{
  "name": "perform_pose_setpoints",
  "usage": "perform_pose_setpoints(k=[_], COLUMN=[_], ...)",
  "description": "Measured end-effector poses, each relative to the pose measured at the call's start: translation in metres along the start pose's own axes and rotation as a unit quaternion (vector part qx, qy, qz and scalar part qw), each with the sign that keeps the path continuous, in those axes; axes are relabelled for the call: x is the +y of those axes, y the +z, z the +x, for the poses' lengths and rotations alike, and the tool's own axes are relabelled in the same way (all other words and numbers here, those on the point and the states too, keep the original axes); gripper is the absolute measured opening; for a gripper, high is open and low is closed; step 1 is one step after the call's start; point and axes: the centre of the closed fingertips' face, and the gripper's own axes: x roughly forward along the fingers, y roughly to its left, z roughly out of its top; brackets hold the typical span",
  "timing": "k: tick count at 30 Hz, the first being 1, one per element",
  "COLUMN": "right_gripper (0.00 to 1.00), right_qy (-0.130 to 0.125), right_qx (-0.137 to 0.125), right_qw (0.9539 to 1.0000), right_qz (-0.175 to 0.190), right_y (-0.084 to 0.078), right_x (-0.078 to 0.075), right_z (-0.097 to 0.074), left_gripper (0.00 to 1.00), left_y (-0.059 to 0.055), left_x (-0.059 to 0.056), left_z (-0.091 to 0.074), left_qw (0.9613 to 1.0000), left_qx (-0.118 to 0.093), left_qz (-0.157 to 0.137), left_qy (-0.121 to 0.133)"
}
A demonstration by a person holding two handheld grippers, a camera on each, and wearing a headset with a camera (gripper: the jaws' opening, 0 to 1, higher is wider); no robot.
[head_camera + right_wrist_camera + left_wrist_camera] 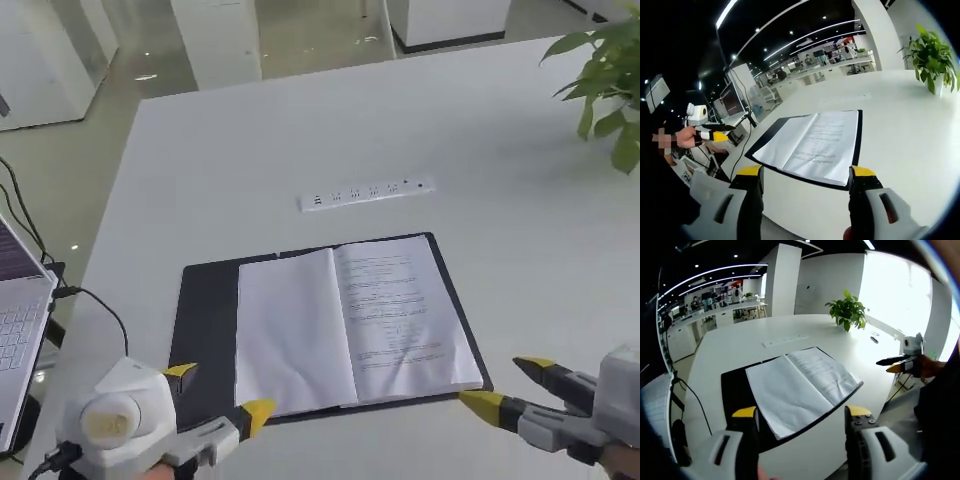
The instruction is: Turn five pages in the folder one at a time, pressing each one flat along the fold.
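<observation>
— Grippers first, being closest; how are they held?
— Left gripper (222,390) sits at the lower left of the head view, its yellow tips aimed up and right towards the near corner of the folder (205,310); its jaws are wide, with nothing between them; right gripper (509,383) sits at the lower right, tips aimed left, just off the other near corner; its jaws are also wide and empty.
— And the folder?
— Centre of the frame, lying open and flat on the white table (500,130); left page (290,330) blank, right page (400,310) printed.
— Can you read it?
— No; the lines are too small; the white power strip (367,193) above the folder has markings too small to read as well.
</observation>
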Motion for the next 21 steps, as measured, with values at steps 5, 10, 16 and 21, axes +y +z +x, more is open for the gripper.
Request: perform_pose_setpoints(k=[5, 10, 16, 21], right_gripper=[0.69, 0.68, 0.68, 0.68], right_qy=[-0.008, -0.010, -0.015, -0.014], right_qx=[-0.003, -0.003, -0.007, -0.012], right_qw=[0.9999, 0.9998, 0.9997, 0.9994], right_qz=[0.009, 0.015, 0.020, 0.028], right_y=[-0.004, -0.007, -0.005, -0.004], right_x=[-0.005, -0.006, -0.009, -0.009], right_z=[-0.005, -0.009, -0.015, -0.016], left_gripper=[0.69, 0.68, 0.68, 0.66], left_y=[0.018, 0.032, 0.048, 0.062], left_x=[-0.013, -0.027, -0.055, -0.083], left_z=[0.024, 0.044, 0.072, 0.099], left_qw=[0.9993, 0.9981, 0.9935, 0.9872], left_qx=[0.002, 0.001, 0.010, 0.015], left_qz=[0.020, 0.027, 0.056, 0.088], left_qy=[-0.031, -0.056, -0.099, -0.132])
